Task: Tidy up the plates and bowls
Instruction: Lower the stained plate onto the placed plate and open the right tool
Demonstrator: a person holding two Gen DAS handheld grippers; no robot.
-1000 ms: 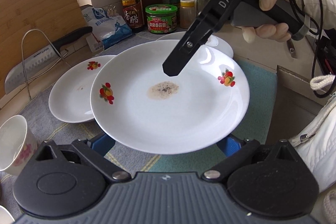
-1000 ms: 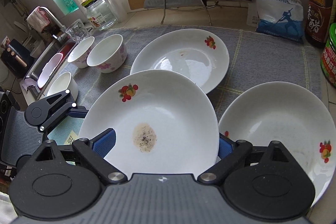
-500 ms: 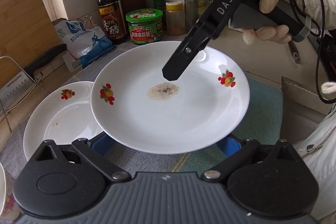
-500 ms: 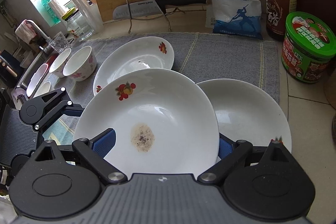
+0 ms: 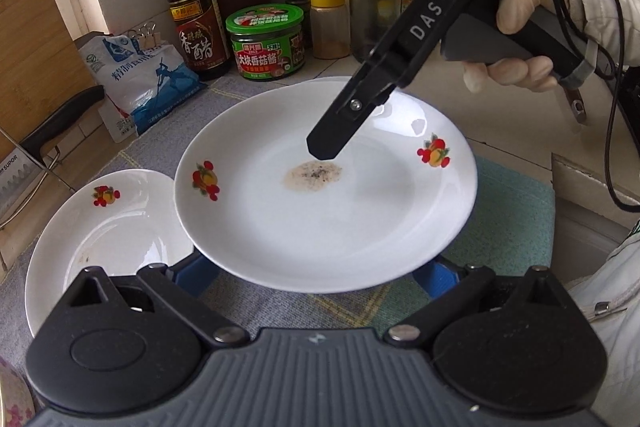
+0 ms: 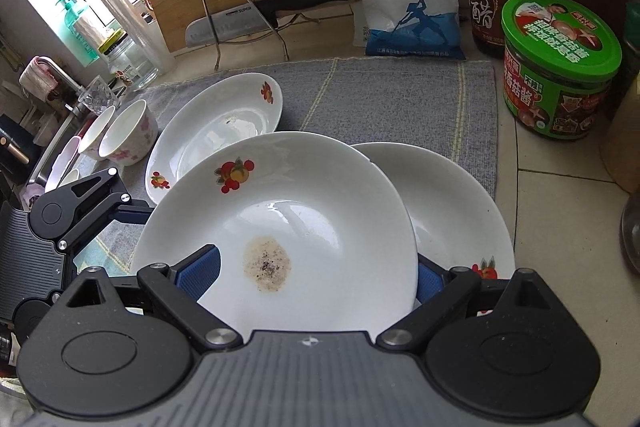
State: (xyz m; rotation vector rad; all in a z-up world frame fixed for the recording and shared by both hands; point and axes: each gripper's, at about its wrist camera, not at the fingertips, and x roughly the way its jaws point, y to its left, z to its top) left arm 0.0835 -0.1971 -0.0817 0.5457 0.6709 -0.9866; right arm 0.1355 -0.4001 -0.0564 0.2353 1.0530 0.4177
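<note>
Tabletop [image 6: 560, 207]: tiled, with a grey mat [image 6: 380, 99] across the middle of the right wrist view. The crockery sits on the mat, probably to cushion it.

Plate [image 6: 320, 211]: this is the one you are carrying. It is off the mat at lower centre of both views, roughly level, and overlaps the lower plate [image 6: 452, 219] to its right. Judgement: you are bringing it over that plate to stack it.

Far plate [image 6: 216, 123]: on the mat at centre left, apart from the stack. The bowls [image 6: 128, 135] stand at the left edge by the sink. Neither is sorted yet.

Right claw [image 6: 316, 273]: spread wide, with the plate wedged aslant between the pads. The left pad lies on the plate's face and the right pad is behind its rim. In the left wrist view one finger [image 5: 324, 147] reaches over the plate's centre, so this grip holds the plate down.

Left claw [image 5: 316, 275]: fingers spread, both blue pads tucked under the near rim and bearing the plate from below. I cannot tell whether they pinch it.

Stain [image 5: 314, 175]: a speckled patch in the plate's well. If you tilt the plate it could shed residue onto the lower plate.
</note>
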